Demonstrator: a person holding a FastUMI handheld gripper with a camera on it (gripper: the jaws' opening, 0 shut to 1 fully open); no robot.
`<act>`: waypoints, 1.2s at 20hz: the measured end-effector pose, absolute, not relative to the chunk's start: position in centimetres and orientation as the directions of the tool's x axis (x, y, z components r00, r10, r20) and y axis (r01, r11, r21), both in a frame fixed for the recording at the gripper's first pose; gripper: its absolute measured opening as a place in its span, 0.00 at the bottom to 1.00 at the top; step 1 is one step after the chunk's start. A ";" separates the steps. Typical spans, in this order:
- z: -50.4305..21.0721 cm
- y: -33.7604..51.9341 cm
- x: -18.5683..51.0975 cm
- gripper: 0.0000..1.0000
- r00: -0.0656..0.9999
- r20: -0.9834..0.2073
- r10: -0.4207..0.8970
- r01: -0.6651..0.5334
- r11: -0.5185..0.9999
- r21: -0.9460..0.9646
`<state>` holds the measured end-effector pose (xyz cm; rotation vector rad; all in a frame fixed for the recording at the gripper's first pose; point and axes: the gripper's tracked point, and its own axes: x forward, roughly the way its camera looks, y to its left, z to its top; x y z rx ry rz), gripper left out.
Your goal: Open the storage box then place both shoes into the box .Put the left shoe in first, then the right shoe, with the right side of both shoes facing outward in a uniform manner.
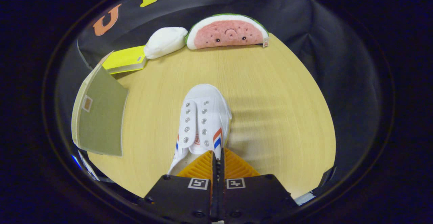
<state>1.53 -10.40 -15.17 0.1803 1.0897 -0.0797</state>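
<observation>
The gripper (218, 156) is closed on the right collar of the white shoe (203, 122). This looks like the carrying step; next it must go left into the open storage box (98, 122).

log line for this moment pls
gripper: shut on white shoe collar edge | shoe: toe points away, over table | box lid: open, left of shoe

Bare surface (270, 92) lies open to the right; left, an upright flap (99, 115), perhaps the box lid, blocks; watermelon plush (227, 32) stands far.
</observation>
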 end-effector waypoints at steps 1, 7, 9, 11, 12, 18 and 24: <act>-14.3 -9.7 1.4 0.06 0.478 -0.877 0.033 0.153 0.981 0.120; -8.8 -4.4 0.3 0.05 0.561 -0.825 0.067 0.152 0.971 0.182; -6.8 -1.9 0.2 0.05 0.587 -0.806 0.075 0.136 0.972 0.189; -5.1 1.0 0.4 0.06 0.608 -0.788 0.100 0.113 0.971 0.210; -4.6 2.5 0.7 0.05 0.616 -0.780 0.110 0.102 0.971 0.217; -1.7 10.6 2.1 0.05 0.656 -0.742 0.135 0.035 0.977 0.210; -0.4 18.1 4.5 0.05 0.690 -0.704 0.164 -0.024 0.979 0.204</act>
